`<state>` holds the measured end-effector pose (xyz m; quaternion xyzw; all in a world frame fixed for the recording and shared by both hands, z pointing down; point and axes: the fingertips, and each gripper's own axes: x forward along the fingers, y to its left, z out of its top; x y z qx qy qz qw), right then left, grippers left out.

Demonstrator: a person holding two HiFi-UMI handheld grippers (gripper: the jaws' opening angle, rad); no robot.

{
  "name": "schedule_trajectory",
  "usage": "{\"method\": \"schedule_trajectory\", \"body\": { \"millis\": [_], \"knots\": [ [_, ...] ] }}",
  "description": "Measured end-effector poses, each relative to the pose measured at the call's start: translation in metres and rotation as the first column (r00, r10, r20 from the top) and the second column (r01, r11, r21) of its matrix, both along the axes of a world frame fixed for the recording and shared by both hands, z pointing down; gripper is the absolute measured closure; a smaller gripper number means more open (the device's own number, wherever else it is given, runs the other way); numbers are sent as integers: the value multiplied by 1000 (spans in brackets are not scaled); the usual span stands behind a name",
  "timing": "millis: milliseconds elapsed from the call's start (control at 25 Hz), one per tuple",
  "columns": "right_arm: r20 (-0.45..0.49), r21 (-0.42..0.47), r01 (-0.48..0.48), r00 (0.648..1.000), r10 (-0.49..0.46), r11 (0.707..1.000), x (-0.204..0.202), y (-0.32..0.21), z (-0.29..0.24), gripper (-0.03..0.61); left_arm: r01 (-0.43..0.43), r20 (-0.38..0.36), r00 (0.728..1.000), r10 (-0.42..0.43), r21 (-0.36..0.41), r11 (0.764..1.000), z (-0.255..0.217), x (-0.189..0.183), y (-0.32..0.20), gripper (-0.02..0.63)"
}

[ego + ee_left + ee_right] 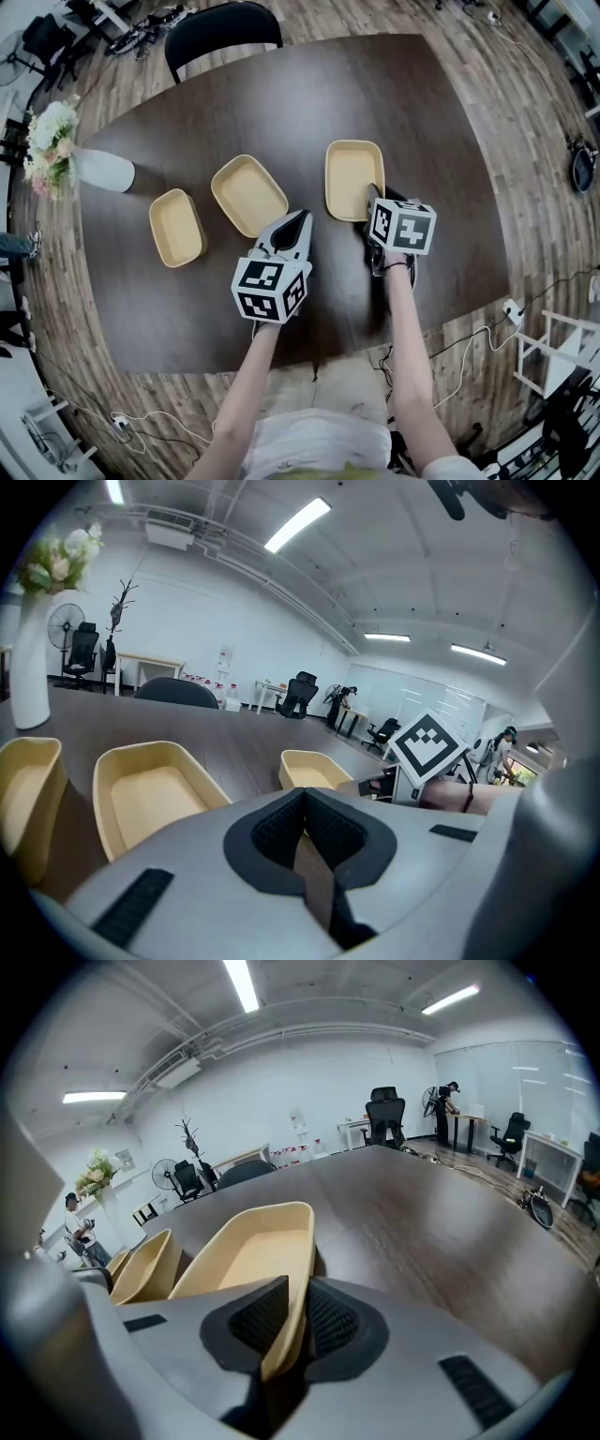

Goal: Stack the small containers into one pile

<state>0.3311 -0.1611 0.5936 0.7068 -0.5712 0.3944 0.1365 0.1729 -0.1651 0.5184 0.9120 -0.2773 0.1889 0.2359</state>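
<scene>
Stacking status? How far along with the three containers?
Done: nothing stacked yet. The left container, middle container and right container sit apart on the table.
In hand: the right gripper is clamped on the right container's near wall, and the container appears to rest on the table. The left gripper is shut and empty.
Left: nest all three into one pile.

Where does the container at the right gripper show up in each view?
Head view: right container, right of centre, at the right gripper.
Left gripper view: middle of the picture, farthest of three.
Right gripper view: centre, its wall between the jaws.
Shared landmark: the middle container, next on its left in all views.
</scene>
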Motion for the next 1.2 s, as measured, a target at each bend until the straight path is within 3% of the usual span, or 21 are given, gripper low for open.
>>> {"method": "schedule_trajectory", "body": {
  "millis": [160, 520, 1200],
  "knots": [
    [-32, -19, -11, 999, 10, 1000, 5, 1, -4, 540, 17, -3, 1000, -17, 5, 1000, -6, 0, 0, 589],
    [-2, 32, -3, 1000, 3, 999, 9, 9, -22, 551, 64, -14, 998, -64, 28, 998, -19, -4, 8, 589],
    [38, 149, 198, 978, -206, 969, -69, -29, -67, 551, 264, -27, 964, -263, 61, 963, -38, -84, 5, 589]
  ]
}}
